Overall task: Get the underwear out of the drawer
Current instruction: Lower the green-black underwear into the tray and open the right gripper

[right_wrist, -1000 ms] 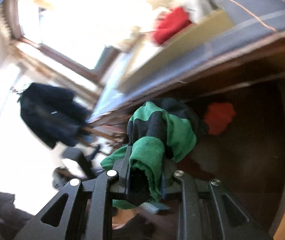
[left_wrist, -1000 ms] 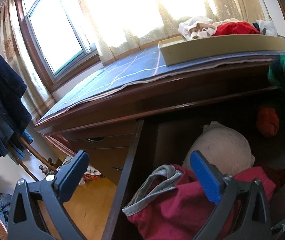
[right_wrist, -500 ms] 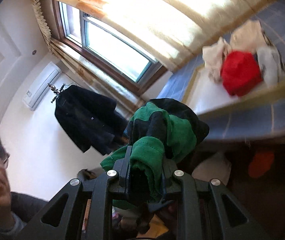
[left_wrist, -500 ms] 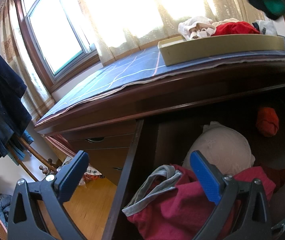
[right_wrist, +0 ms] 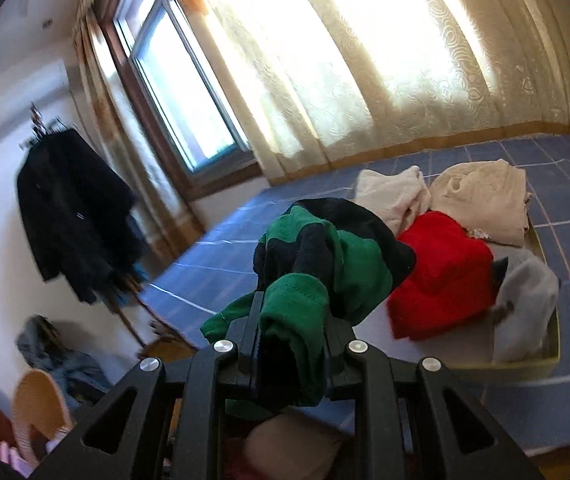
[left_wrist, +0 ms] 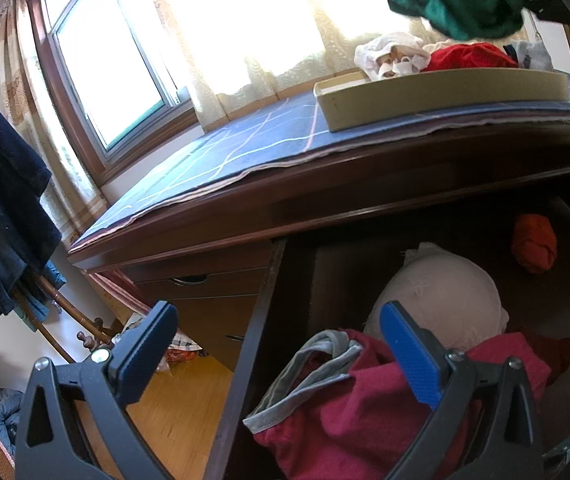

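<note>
Behind green underwear (right_wrist: 325, 280), right tongs' (right_wrist: 291, 344) tips

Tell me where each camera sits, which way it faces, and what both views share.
Left wrist: on the open left hand-held gripper, looking down into the open drawer over maroon underwear; only its own fingers show.
Right wrist: on the right hand-held gripper, shut on green-and-black underwear, facing the tray on the dresser top.
Shared: tray, red garment, green-and-black underwear.
</note>
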